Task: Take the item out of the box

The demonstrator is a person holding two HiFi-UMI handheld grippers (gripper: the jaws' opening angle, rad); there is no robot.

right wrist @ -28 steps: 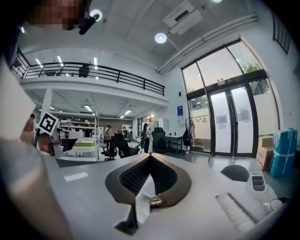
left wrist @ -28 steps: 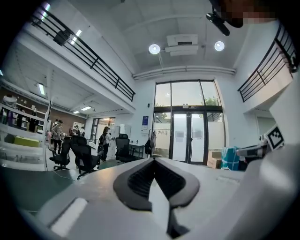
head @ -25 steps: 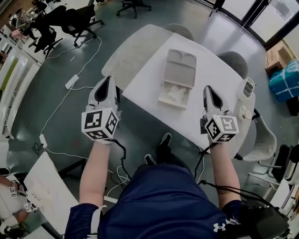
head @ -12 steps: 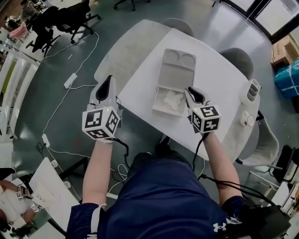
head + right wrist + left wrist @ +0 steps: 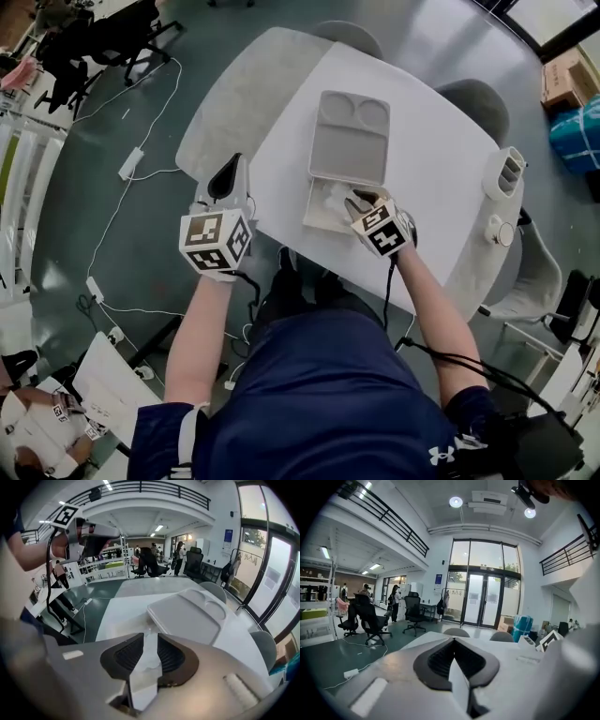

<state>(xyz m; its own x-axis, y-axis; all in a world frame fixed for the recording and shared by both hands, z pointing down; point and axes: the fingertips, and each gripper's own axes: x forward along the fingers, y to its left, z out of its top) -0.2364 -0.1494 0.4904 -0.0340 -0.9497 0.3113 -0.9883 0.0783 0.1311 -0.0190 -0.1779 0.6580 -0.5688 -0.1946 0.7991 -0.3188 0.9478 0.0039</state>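
An open pale box lies on the white table (image 5: 441,187). Its lid (image 5: 349,141) is flipped back flat, and its base (image 5: 314,220) holds a crumpled white wrapped item (image 5: 328,197). My right gripper (image 5: 355,202) hangs over the near right part of the base with its jaws opening. In the right gripper view the pale item shows in the gap of my right gripper (image 5: 150,637), with the lid (image 5: 187,613) beyond. My left gripper (image 5: 228,174) stays off the table's left edge, shut and empty; the left gripper view shows the same gripper (image 5: 453,641) closed.
A white device (image 5: 507,172) and a round white object (image 5: 497,230) sit at the table's right edge. Grey chairs (image 5: 473,103) stand at the far side. A rounded grey table (image 5: 239,94) adjoins on the left. Cables (image 5: 141,159) run across the floor.
My right gripper moved from the table's near right edge leftward to the box base, and its jaws parted. The left gripper has hardly moved.
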